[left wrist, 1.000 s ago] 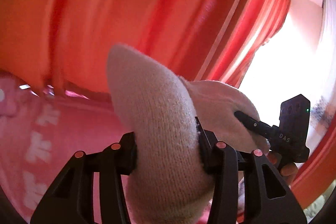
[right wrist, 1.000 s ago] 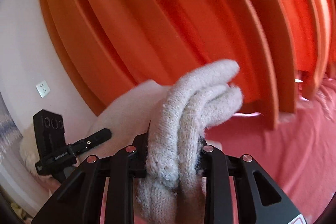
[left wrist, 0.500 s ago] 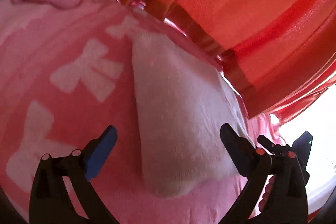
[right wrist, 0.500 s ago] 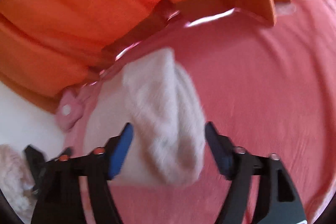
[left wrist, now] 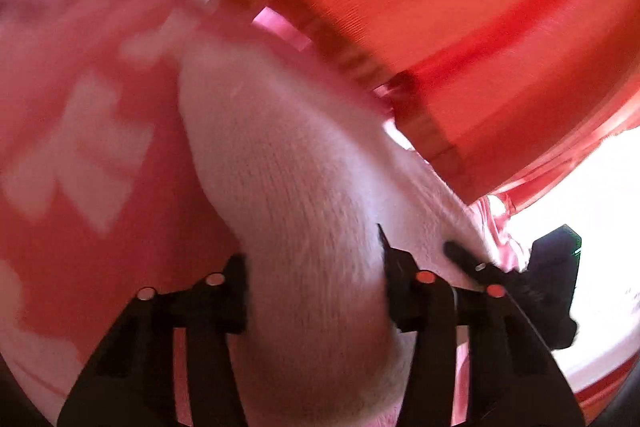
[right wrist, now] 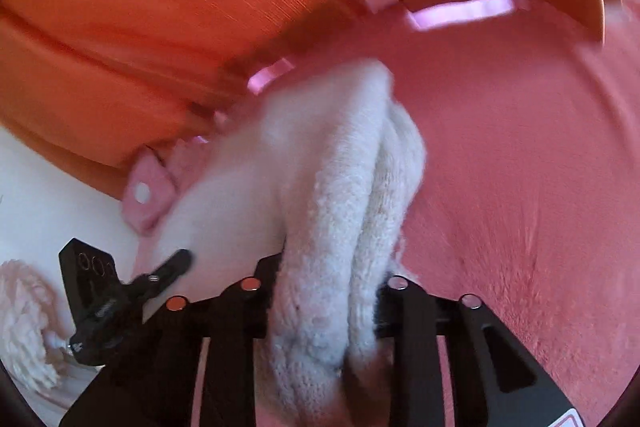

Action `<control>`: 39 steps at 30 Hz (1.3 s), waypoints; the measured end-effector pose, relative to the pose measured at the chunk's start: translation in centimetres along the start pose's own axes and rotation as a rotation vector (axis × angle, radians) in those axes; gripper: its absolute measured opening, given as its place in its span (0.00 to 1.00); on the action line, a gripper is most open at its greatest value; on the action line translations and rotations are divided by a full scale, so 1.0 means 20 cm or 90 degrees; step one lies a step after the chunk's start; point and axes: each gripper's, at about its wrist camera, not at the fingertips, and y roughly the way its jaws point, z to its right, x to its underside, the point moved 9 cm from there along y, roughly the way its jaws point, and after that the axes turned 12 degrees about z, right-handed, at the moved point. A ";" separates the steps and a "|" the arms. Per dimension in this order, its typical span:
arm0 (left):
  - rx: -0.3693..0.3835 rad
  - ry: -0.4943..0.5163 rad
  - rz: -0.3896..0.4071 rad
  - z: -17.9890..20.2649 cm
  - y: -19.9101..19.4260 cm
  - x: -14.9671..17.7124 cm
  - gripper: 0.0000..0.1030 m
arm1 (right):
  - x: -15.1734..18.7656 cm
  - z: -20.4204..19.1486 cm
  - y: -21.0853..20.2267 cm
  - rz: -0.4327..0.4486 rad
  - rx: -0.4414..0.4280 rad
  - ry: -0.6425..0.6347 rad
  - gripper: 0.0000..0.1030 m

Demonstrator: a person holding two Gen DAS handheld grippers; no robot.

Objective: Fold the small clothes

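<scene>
Left wrist view shows the left tongs (left wrist: pixel 314 291), spread half a second ago, now pinching the white knitted sock (left wrist: pixel 296 187) above the pink bow-patterned blanket (left wrist: pixel 80 227), while the right tongs (right wrist: pixel 324 291) clamp its bunched end (right wrist: pixel 352 211), so another fold looks underway.

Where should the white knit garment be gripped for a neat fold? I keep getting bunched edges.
Judging by its pose, at the ends: the white knit garment lies lengthwise on the pink blanket, and the left gripper and right gripper each pinch a gathered end from the near side, likely best.
</scene>
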 end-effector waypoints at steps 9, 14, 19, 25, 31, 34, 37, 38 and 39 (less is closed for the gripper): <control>-0.129 0.026 -0.076 -0.19 0.04 0.16 0.58 | 0.24 0.22 0.09 -0.106 0.107 0.003 0.32; -0.175 0.102 0.010 -0.05 -0.19 0.04 0.60 | 0.04 0.05 -0.20 0.023 0.159 -0.113 0.36; -0.264 0.175 -0.046 -0.13 -0.14 0.18 0.70 | 0.34 0.20 0.03 -0.155 0.227 -0.154 0.31; -0.276 0.151 -0.041 -0.17 -0.24 0.20 0.75 | 0.24 0.07 -0.06 -0.085 0.202 -0.146 0.29; -0.299 0.180 -0.022 -0.15 -0.18 0.18 0.80 | 0.30 0.12 -0.03 -0.118 0.241 -0.181 0.30; -0.314 0.215 0.001 -0.08 -0.24 0.18 0.79 | 0.23 0.01 -0.14 -0.054 0.223 -0.181 0.36; -0.323 0.237 0.024 -0.01 -0.33 0.22 0.89 | 0.29 -0.04 -0.24 -0.026 0.223 -0.194 0.49; -0.327 0.241 0.029 0.00 -0.36 0.24 0.90 | 0.33 -0.04 -0.27 -0.020 0.229 -0.196 0.55; -0.331 0.242 0.033 0.01 -0.39 0.27 0.92 | 0.39 -0.02 -0.30 -0.014 0.242 -0.198 0.61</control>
